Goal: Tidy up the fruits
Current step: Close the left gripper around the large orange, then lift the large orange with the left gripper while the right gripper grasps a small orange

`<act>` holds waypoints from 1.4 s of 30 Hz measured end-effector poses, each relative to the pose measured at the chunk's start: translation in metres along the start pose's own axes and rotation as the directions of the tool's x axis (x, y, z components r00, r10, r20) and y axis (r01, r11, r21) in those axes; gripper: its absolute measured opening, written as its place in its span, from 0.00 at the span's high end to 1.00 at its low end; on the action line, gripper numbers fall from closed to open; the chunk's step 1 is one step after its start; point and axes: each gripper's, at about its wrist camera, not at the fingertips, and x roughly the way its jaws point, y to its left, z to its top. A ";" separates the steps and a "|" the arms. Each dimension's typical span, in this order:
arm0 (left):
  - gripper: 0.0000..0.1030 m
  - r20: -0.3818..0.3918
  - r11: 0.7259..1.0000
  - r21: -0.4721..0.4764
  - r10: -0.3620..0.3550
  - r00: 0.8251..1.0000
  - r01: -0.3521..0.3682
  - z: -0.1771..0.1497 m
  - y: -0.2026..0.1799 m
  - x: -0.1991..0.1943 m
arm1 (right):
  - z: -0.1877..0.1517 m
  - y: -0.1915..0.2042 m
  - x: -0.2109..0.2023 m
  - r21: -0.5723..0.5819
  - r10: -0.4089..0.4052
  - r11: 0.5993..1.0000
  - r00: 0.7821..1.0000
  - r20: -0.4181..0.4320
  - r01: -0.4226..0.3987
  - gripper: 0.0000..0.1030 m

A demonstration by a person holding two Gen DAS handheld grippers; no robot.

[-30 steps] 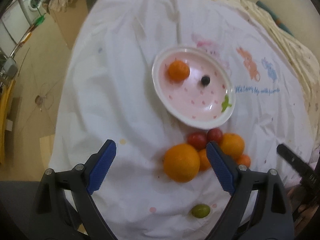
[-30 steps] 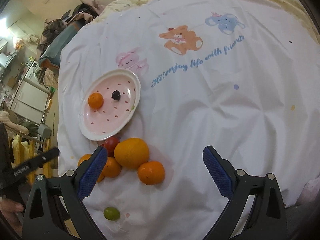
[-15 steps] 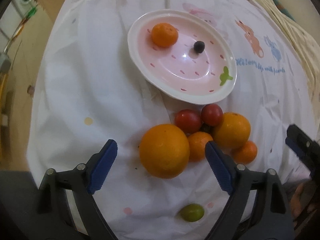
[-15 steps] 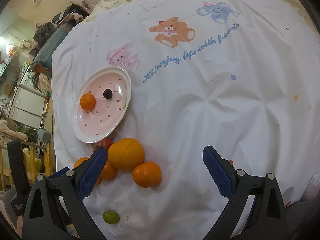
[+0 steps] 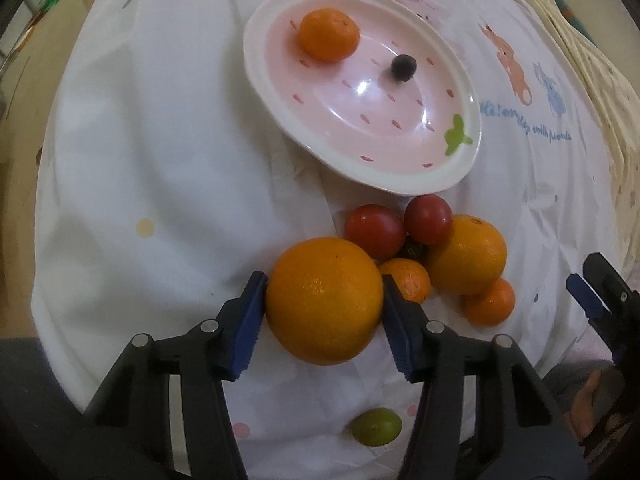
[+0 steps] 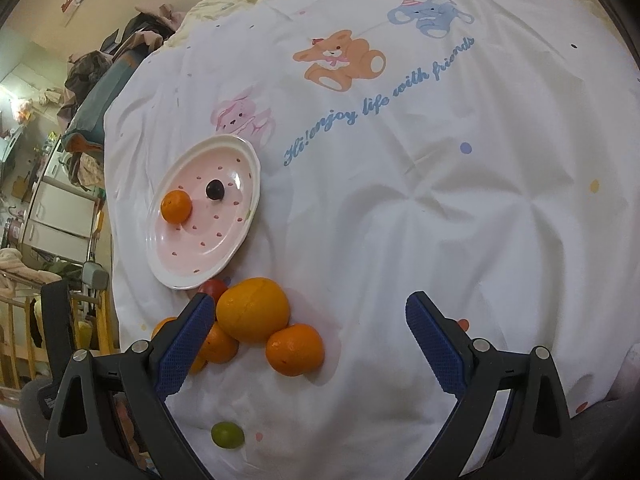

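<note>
My left gripper (image 5: 322, 280) points down over the fruit pile, its jaws closing, with both blue pads against the sides of the large orange (image 5: 324, 300) on the white cloth. Beside it lie two red tomatoes (image 5: 374, 232), a second orange (image 5: 466, 254) and two small mandarins (image 5: 490, 302). Beyond the pile, the pink plate (image 5: 400, 188) holds a mandarin (image 5: 329, 34) and a dark berry (image 5: 403, 67). A green grape (image 5: 376, 426) lies nearer, between the fingers' bases. My right gripper (image 6: 310, 300) hovers open to the right of the pile with nothing between its fingers.
The white printed cloth (image 6: 440, 200) stretches wide and bare to the right of the plate (image 6: 256, 160). Its edge drops off at the left, where furniture and piled clothes (image 6: 88, 72) stand. A cream blanket (image 5: 600, 80) lies along the far right.
My left gripper came down over the large orange and its jaws narrowed from wide open onto the fruit's sides. The right gripper stayed almost still.
</note>
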 end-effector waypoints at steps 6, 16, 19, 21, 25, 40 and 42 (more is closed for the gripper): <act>0.51 0.077 0.998 0.042 0.044 0.996 -0.047 0.002 -0.009 -0.021 | 0.000 0.000 0.003 -0.014 -0.018 1.000 1.000 -0.009 0.018 0.04; 0.50 0.155 0.998 0.051 0.037 0.987 -0.046 0.004 -0.001 -0.048 | -0.021 0.034 0.048 -0.257 -0.151 0.960 0.976 -0.154 0.108 0.04; 0.50 0.146 0.998 0.054 0.025 0.989 -0.033 0.000 0.000 -0.050 | -0.025 0.048 0.065 -0.366 -0.236 0.916 0.959 -0.159 0.165 0.05; 0.50 0.141 0.998 0.062 0.025 0.990 -0.034 0.000 -0.003 -0.048 | -0.025 0.054 0.075 -0.426 -0.272 0.886 0.948 -0.163 0.181 0.07; 0.50 0.146 0.997 0.066 0.031 0.989 -0.041 -0.002 -0.005 -0.048 | -0.026 0.060 0.080 -0.480 -0.284 0.859 0.946 -0.158 0.177 0.28; 0.50 0.172 0.995 0.051 0.074 0.982 -0.084 0.002 0.007 -0.047 | -0.026 0.051 0.062 -0.398 -0.114 0.917 0.970 -0.214 0.020 0.58; 0.50 0.191 0.992 0.060 0.098 0.977 -0.111 0.004 0.008 -0.047 | -0.023 0.047 0.055 -0.366 -0.077 0.930 0.975 -0.209 -0.005 0.58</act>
